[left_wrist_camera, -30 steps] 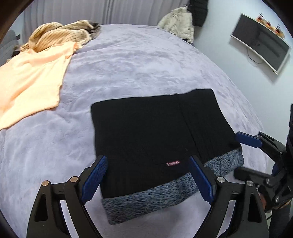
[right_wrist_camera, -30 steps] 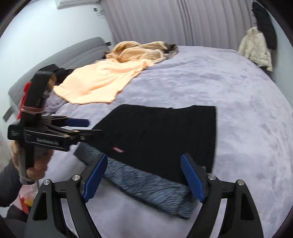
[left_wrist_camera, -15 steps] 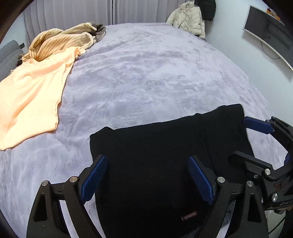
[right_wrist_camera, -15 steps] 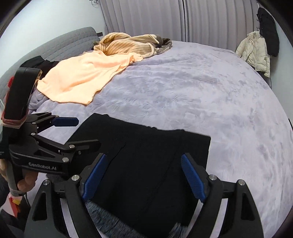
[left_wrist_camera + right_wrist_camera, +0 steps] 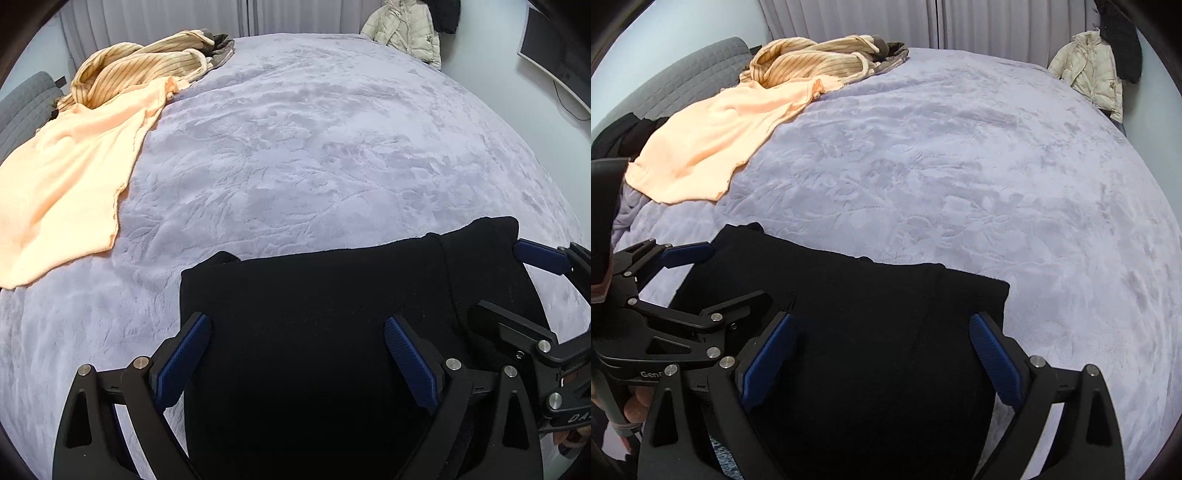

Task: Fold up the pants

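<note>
left gripper (image 5: pixel 297 350): jaws wide, just been opening, over black pants (image 5: pixel 332 314), gripping nothing | right gripper (image 5: pixel 882 354): same, wide, holding nothing | pants lie on lavender bedspread (image 5: pixel 314 147)

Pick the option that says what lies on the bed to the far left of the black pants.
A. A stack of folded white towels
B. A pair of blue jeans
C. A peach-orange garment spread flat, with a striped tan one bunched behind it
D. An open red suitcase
C: the peach-orange garment lies spread on the lilac bedspread, the striped tan garment is bunched behind it, and both are well clear of the black pants.
</note>
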Tool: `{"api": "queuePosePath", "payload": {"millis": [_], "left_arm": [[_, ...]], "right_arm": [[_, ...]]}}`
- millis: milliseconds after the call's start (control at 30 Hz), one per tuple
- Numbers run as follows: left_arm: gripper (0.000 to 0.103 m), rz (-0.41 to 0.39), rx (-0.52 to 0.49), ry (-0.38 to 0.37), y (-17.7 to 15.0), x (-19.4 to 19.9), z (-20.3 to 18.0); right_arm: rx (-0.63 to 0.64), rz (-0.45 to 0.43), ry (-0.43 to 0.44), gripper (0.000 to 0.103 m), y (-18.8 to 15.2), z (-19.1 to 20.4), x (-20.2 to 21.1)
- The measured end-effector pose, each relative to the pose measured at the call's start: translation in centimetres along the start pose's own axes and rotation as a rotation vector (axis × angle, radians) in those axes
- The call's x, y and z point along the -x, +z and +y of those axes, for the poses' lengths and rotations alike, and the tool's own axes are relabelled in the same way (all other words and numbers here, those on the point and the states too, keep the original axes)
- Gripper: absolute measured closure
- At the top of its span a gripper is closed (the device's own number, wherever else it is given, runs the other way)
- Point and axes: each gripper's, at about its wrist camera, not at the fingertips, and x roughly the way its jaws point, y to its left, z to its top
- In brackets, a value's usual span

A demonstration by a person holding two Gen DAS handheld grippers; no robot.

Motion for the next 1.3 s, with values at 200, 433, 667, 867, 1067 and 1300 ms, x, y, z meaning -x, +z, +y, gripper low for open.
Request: {"api": "queuePosePath", "payload": {"millis": [200,433,667,867,1067,1300], "left_arm": [[0.004,0.009,0.058,0.017,-2.9,0.9,1.0],[0.001,-0.022,0.128,-0.014,-7.1,3.3,2.1],[0.001,-0.048,0.120,0.026,-7.0,5.1,0.9],[0.001,-0.068,0.149,0.051,-7.2,6.2,0.7],[0.001,-0.059,0.180,0.085,-7.6,6.4,0.9],[0.001,-0.079,0.153,0.103,-7.7,6.8,0.4]], "right_arm": [[-0.016,0.002,0.019,0.003,-2.1,1.9,0.8],[0.041,-0.038,-0.093,0.001,-7.5,4.4,3.6],[0.010,-0.102,-0.195,0.001,-8.0,5.1,7.5],[0.027,-0.055,-0.274,0.001,-7.5,5.4,7.2],[0.000,-0.033,-0.279,0.001,-7.4,5.4,6.6],[-0.008,-0.011,-0.272,0.001,-7.5,5.6,5.9]]}}
